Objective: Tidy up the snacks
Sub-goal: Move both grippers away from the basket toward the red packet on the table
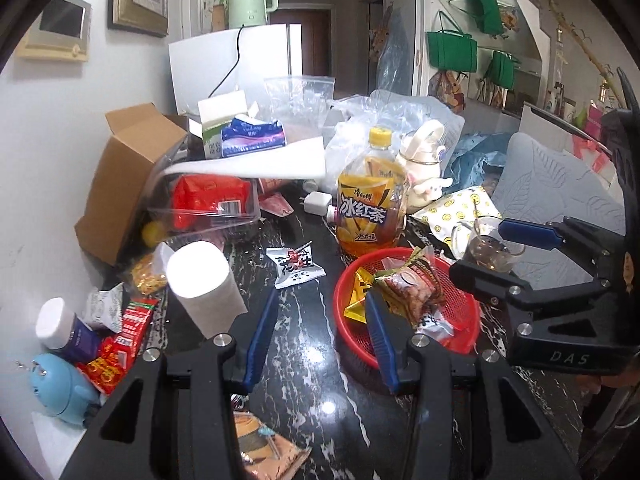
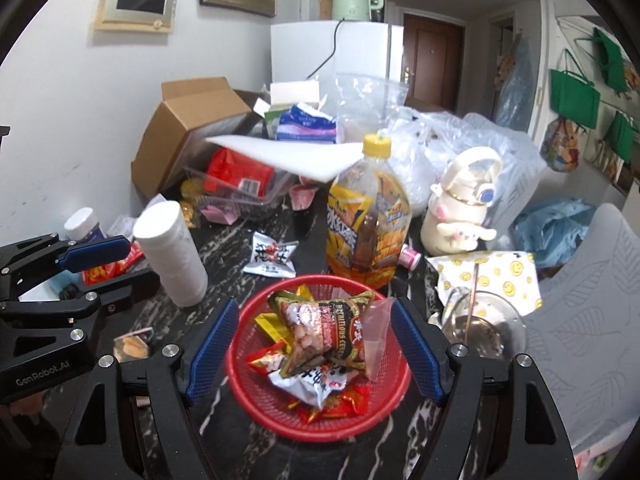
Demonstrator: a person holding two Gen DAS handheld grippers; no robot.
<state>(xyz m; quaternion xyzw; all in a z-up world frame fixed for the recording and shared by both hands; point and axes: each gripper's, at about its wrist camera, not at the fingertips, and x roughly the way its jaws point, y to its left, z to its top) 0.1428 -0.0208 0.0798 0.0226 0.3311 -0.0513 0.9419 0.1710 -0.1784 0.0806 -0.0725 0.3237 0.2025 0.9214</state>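
Observation:
A red mesh basket (image 2: 240, 384) (image 1: 460, 308) on the black marble table holds several snack packets, with a brown nut packet (image 2: 324, 332) (image 1: 412, 292) on top. A white peanut packet (image 1: 294, 266) (image 2: 270, 258) lies loose on the table beyond it. My left gripper (image 1: 320, 320) is open and empty, above the table just left of the basket. My right gripper (image 2: 312, 344) is open and empty, its fingers either side of the basket, above it. Red snack packets (image 1: 124, 332) lie at the left edge, and another packet (image 1: 264, 452) lies near me.
An iced tea bottle (image 1: 368, 204) stands behind the basket. A white paper roll (image 1: 204, 288), a clear tray with a red bag (image 1: 208, 204), a cardboard box (image 1: 128, 176), a glass cup (image 1: 488, 248), a cream kettle toy (image 2: 460, 208) and plastic bags crowd the table.

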